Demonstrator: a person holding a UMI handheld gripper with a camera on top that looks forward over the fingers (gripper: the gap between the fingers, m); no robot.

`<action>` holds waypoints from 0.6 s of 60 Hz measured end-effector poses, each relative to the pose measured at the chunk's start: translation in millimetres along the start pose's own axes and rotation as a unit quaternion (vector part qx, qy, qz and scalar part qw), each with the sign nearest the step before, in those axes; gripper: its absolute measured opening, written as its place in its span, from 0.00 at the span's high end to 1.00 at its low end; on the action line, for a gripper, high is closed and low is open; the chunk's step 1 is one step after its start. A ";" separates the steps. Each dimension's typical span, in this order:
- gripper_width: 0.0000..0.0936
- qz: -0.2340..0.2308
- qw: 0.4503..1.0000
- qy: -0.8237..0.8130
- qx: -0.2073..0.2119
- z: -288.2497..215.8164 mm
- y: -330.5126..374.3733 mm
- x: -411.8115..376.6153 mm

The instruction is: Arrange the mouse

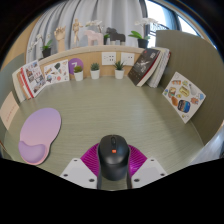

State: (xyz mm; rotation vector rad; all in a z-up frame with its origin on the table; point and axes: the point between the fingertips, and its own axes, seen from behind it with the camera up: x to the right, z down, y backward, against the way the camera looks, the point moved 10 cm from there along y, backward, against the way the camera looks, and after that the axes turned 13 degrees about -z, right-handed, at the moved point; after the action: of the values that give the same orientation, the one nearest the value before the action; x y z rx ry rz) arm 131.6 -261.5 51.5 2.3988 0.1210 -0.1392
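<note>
Your gripper [113, 172] is clamped on the mouse [114, 157], pads [93, 157] pressing both its flanks, above the table [120, 110]. Mouse likely light, rigid, smooth-shelled, so slippery; keep hold at the mid-sides. Mousepad [40, 133] lies left of the mouse, well apart. Books [150, 64] stand far beyond it.

The mouse [114, 158] hides most of both pink pads [92, 156] (contact there cannot be judged).

A black mouse [114, 158] with a red mark on top sits upright between the tool [114, 172] fingers.
</note>
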 end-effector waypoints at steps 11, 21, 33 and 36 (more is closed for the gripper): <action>0.66 0.010 0.999 -0.040 -0.026 -21.8 3.2 -5.6; 0.66 0.018 0.998 -0.019 0.052 -110.2 35.8 -45.9; 0.66 -0.005 0.991 0.010 0.130 -192.3 58.5 -143.4; 0.66 -0.016 0.991 0.011 0.135 -196.7 54.1 -168.7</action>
State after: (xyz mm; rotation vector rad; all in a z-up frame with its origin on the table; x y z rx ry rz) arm -15.4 -177.0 254.7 2.6690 0.1594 -0.1531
